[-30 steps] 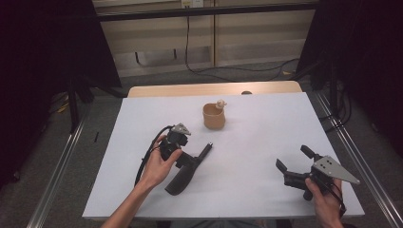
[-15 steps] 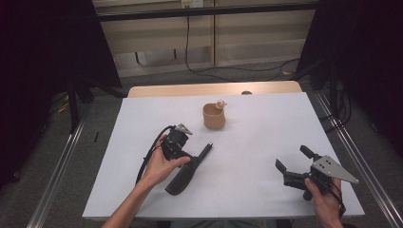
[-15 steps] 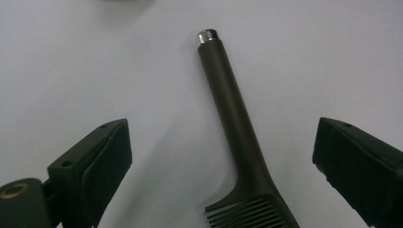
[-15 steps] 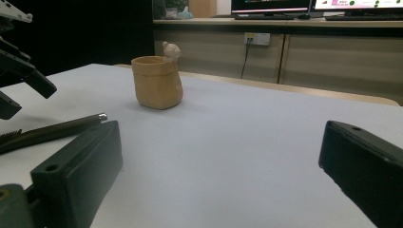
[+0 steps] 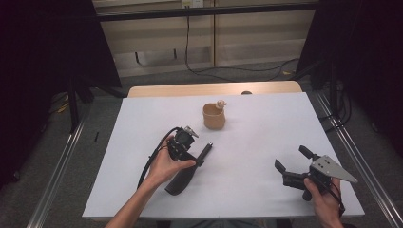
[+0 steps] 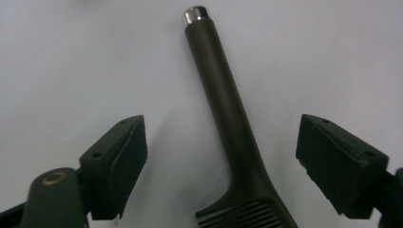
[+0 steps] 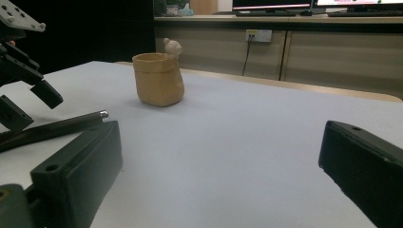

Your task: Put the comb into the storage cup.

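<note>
Lying flat on the white table (image 5: 266,123), toward its front left: dark long-handled tool (image 6: 228,118), ribbed head toward the near edge, metal-capped handle end pointing away toward the middle. Not lifted yet, not gripped yet.

Straddled at the handle by the left gripper (image 6: 221,156), pointed straight down from above. Pads standing clear on both sides, with a strip of bare table between each pad and the handle. Has just been narrowing its jaws with the handle between them, but no contact made, so unclenched for now and holding nothing.

Judged as the very start of a pick-up: reach done, alignment over the handle done, squeeze begun but unfinished, lift and anything beyond it left to do.

Farther out, toward the back middle of the table and well apart from the tool: tan cup (image 5: 214,118) with a small figure on its rim, upright, untouched. Possibly where the tool is headed, though impossible to tell from this.

At the front right corner, well apart from everything else: right gripper (image 5: 293,159), held low, jaws spread wide on nothing, aimed across the table toward the cup and taking no part so far.
</note>
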### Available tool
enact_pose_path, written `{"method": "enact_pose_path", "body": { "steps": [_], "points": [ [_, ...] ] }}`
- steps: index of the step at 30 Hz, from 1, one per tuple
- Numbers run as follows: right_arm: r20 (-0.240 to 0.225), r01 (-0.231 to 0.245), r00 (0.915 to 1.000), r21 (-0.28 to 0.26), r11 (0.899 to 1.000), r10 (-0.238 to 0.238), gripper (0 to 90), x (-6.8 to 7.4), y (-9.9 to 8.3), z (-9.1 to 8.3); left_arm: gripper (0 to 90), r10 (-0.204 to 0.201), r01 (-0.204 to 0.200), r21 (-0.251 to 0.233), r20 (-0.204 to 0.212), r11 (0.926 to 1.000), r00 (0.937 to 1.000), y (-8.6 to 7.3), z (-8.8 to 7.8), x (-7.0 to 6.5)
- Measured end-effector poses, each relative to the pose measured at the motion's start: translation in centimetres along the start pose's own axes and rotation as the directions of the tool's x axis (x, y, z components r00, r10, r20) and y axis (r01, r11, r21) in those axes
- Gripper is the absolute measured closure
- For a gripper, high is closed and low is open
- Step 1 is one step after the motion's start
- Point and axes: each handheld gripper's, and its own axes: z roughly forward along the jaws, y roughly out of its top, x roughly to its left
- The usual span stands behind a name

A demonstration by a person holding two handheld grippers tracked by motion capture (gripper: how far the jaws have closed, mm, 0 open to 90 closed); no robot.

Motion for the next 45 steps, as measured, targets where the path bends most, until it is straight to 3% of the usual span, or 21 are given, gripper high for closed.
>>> {"method": "enact_pose_path", "body": {
  "steps": [3, 5, 12, 19, 26, 29, 40, 45],
  "points": [
    [-0.004, 0.004, 1.0, 0.001, 1.0, -0.004, 0.1, 0.1, 0.0, 0.0, 26.1, -0.017, 0.018, 0.037, -0.026, 0.9992, 0.9995, 0.0, 0.2, -0.2],
    [-0.004, 0.008, 1.0, 0.004, 1.0, -0.008, 0.1, 0.1, 0.0, 0.1, 29.4, -0.028, 0.028, 0.058, -0.016, 0.9979, 0.9995, -0.1, 0.4, -0.4],
    [-0.011, 0.014, 0.9998, 0.008, 1.0, -0.014, 0.0, 0.2, 0.0, 0.1, 39.8, -0.026, 0.026, 0.081, 0.004, 0.9964, 0.9997, 0.0, 0.6, -0.9],
    [-0.017, 0.014, 0.9998, 0.013, 1.0, -0.014, 0.0, 0.2, -0.1, 0.1, 47.2, -0.023, 0.02, 0.071, 0.031, 0.9972, 0.9993, 0.0, 0.7, -1.2],
    [-0.027, 0.018, 0.9995, 0.014, 1.0, -0.018, 0.0, 0.3, -0.1, 0.2, 56.4, -0.016, 0.015, 0.089, 0.01, 0.9959, 0.9998, 0.0, 1.1, -1.3],
    [-0.03, 0.017, 0.9994, 0.017, 1.0, -0.017, 0.0, 0.3, -0.1, 0.2, 61.5, -0.037, 0.038, 0.094, -0.011, 0.9949, 0.9992, 0.1, 1.1, -1.4],
    [-0.03, 0.016, 0.9994, 0.02, 1.0, -0.016, 0.0, 0.3, -0.1, 0.2, 65.2, -0.062, 0.066, 0.113, -0.042, 0.9914, 0.9972, 0.4, 1.3, -1.6],
    [-0.031, 0.016, 0.9994, 0.022, 1.0, -0.015, 0.0, 0.3, -0.1, 0.2, 65.4, -0.044, 0.054, 0.13, -0.083, 0.99, 0.9956, 0.6, 1.5, -2.2]
  ]
}}
